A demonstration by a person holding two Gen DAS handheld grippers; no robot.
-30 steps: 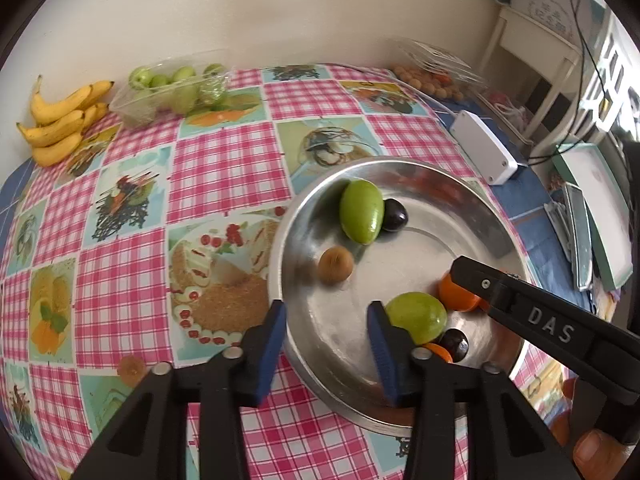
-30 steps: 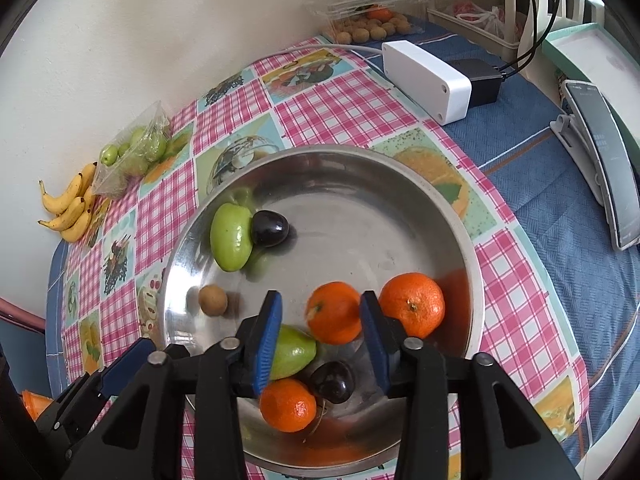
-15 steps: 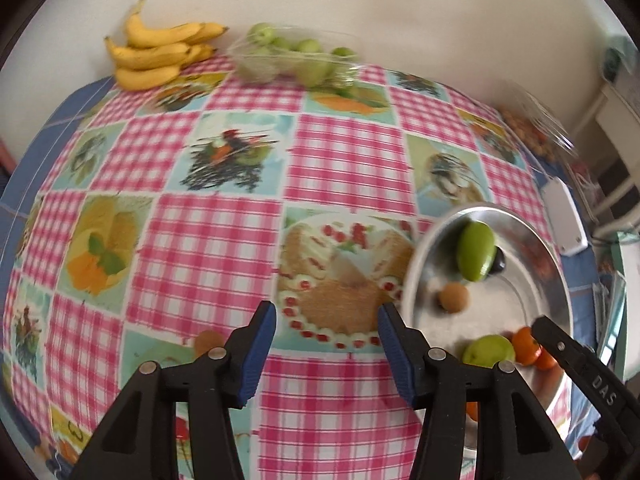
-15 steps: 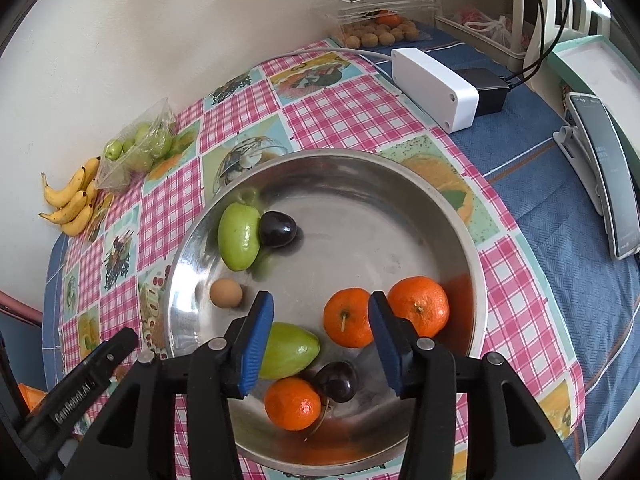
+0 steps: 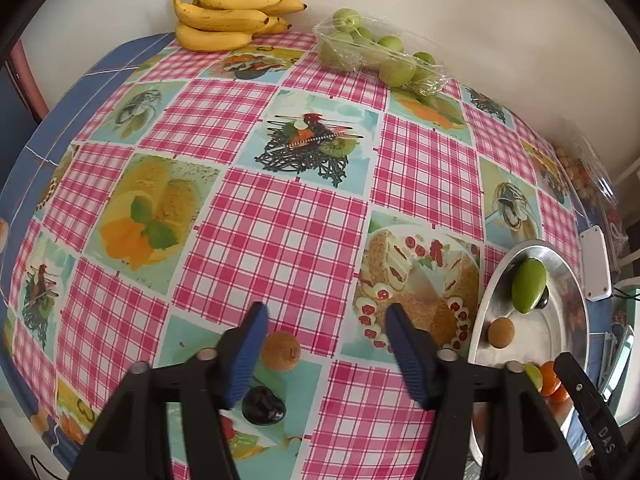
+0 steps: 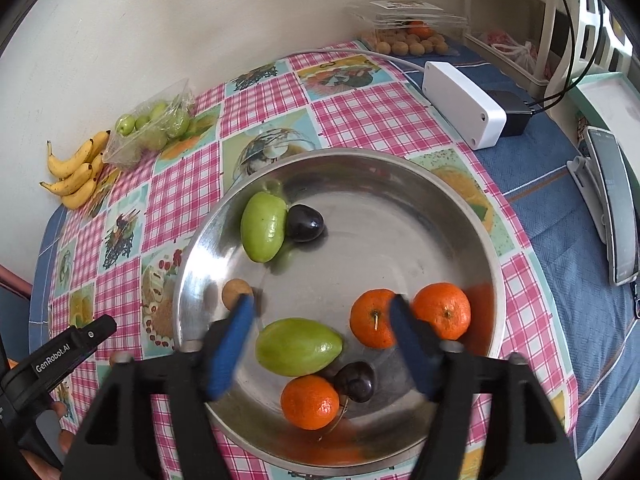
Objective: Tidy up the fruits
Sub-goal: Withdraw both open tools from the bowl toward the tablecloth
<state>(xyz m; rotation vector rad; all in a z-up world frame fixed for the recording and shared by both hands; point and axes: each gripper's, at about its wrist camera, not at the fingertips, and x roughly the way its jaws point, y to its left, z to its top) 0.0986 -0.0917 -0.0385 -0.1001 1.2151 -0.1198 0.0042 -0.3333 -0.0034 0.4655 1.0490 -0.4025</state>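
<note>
A steel bowl (image 6: 452, 184) holds two green mangoes (image 6: 298, 346), three oranges (image 6: 372, 318), two dark plums (image 6: 305, 223) and a small brown fruit (image 6: 236, 291). My right gripper (image 6: 322, 312) is open and empty, hovering over the bowl's near side. My left gripper (image 5: 324, 316) is open and empty above the checked tablecloth, left of the bowl (image 5: 486, 312). A small brown fruit (image 5: 281, 350) and a dark plum (image 5: 263, 405) lie on the cloth just below my left fingers.
Bananas (image 5: 228, 20) and a clear pack of green fruits (image 5: 376, 50) lie at the table's far edge by the wall. A white box (image 6: 464, 104), a black adapter (image 6: 510, 114), a phone (image 6: 612, 204) and a punnet of small brown fruits (image 6: 408, 42) sit right of the bowl.
My left gripper swung left, away from the bowl, to over the cloth, opening wider. My right gripper rose and opened wider above the bowl.
</note>
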